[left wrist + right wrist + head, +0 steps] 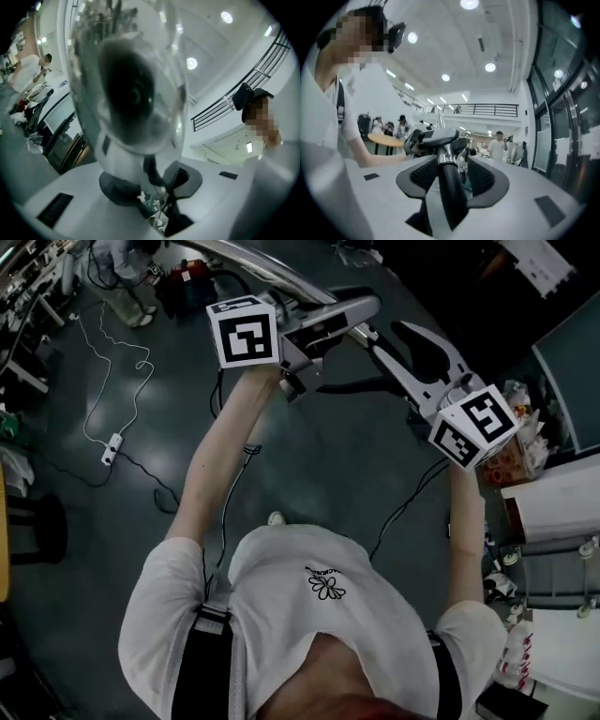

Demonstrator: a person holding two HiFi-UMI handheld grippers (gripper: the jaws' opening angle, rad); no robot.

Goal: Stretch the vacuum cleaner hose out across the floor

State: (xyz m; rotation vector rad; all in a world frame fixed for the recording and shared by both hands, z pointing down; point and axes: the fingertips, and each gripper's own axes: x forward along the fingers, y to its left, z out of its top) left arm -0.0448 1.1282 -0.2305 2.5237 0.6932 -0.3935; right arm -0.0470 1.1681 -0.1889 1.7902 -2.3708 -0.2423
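Both grippers are lifted in front of my chest. The vacuum's chrome tube [272,273] runs up and to the left from my left gripper [356,313]. In the left gripper view this tube [131,93] fills the picture, blurred, and sits between the pads of the left gripper [150,183], which press on its base. A black bar of the vacuum [450,187] with a metal collar stands between the pads of my right gripper [451,176], with a narrow gap showing beside the right pad. In the head view the right gripper [380,336] points up and left toward the left one.
A white cable [112,362] and a power strip [111,448] lie on the dark floor at left. A black cord [403,502] trails by my right side. A person [122,277] stands at the top left. Shelves and clutter [553,512] line the right.
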